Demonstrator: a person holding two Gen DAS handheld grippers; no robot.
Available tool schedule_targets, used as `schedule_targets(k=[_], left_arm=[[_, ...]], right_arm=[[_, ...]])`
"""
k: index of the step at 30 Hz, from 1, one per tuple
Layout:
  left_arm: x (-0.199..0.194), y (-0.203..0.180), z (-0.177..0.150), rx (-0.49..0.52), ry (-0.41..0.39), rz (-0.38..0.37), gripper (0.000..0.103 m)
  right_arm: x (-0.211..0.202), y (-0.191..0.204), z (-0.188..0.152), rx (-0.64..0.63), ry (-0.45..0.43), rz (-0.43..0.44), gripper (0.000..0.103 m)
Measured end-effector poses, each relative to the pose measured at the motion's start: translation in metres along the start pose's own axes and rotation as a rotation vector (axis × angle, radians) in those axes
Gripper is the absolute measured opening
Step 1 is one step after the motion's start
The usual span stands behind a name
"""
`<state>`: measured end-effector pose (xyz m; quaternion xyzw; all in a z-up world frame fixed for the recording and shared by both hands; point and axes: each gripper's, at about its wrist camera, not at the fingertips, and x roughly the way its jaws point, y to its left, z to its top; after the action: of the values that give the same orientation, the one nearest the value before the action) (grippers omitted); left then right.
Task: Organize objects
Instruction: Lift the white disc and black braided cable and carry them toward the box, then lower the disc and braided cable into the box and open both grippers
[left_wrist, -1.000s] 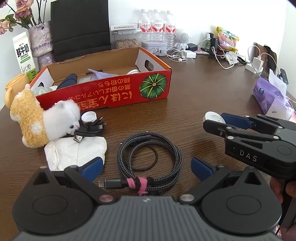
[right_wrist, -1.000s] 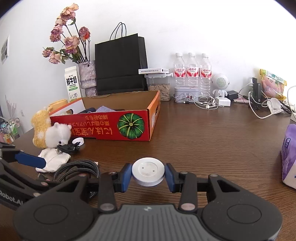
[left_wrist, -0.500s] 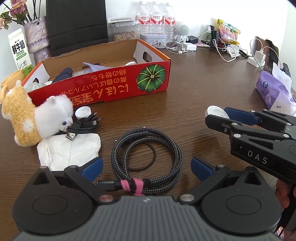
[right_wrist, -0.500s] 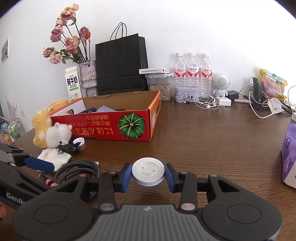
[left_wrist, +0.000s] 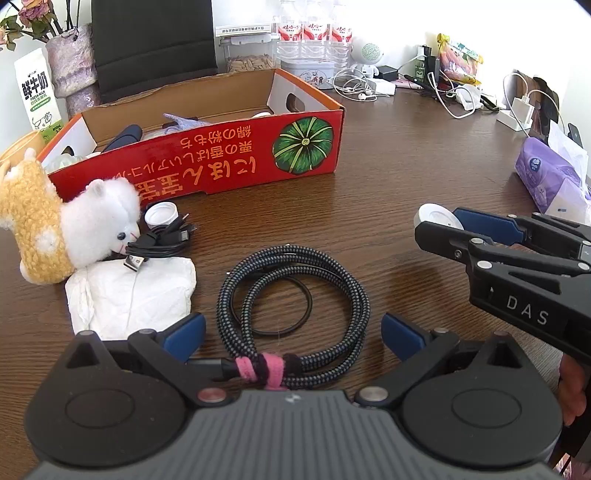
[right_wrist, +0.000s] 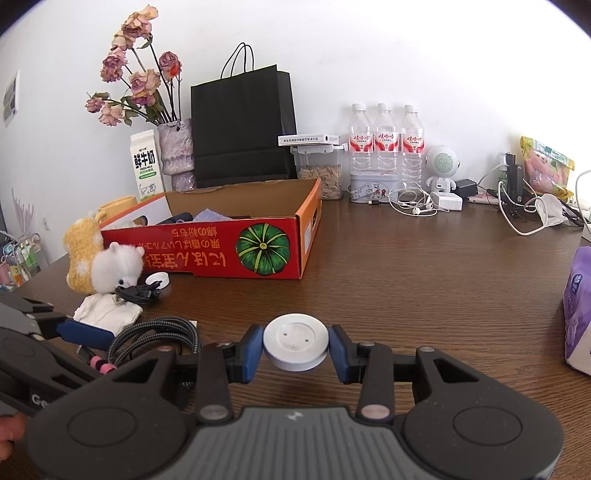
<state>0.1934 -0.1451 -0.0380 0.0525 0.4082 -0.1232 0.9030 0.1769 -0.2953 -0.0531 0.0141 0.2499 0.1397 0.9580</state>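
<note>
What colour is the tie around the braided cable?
Pink tie on the braided cable; clearest in the left wrist view.

Along the back wall of the brown worktop (right_wrist: 424, 266), from left: dried roses (right_wrist: 136, 81) in a mottled purple vase (right_wrist: 177, 151), with a milk carton (right_wrist: 147, 164) just beside it. Next, a black paper bag (right_wrist: 242, 125), upright, handles up. Then a clear container of seeds (right_wrist: 319, 173) topped by a flat white box (right_wrist: 308, 139). Three water bottles (right_wrist: 386, 142) in a row behind a pale tin (right_wrist: 373, 188). Further right, a white robot-shaped speaker (right_wrist: 441, 166), tangled white earphones (right_wrist: 413, 205) and a snack bag (right_wrist: 546, 166). At the right edge, a purple tissue pack (left_wrist: 550, 177).
</note>
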Motion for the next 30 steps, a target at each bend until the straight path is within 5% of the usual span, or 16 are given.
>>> schedule_targets(k=[3,5,22,30], left_arm=[[0.0,0.0,0.0,0.001,-0.005,-0.003,0.101],[0.0,0.001,0.0,0.0,-0.005,-0.002,0.089],[-0.033,0.01,0.009,-0.009,-0.119,-0.018,0.087],[-0.06,0.034,0.034,-0.037,-0.199,-0.006,0.087]], right_arm=[[0.0,0.0,0.0,0.0,-0.001,0.0,0.038],[0.0,0.0,0.0,0.0,0.0,0.0,0.038],[-0.001,0.012,-0.003,-0.058,-0.016,0.001,0.038],[-0.005,0.032,0.03,-0.098,-0.049,0.035,0.038]])
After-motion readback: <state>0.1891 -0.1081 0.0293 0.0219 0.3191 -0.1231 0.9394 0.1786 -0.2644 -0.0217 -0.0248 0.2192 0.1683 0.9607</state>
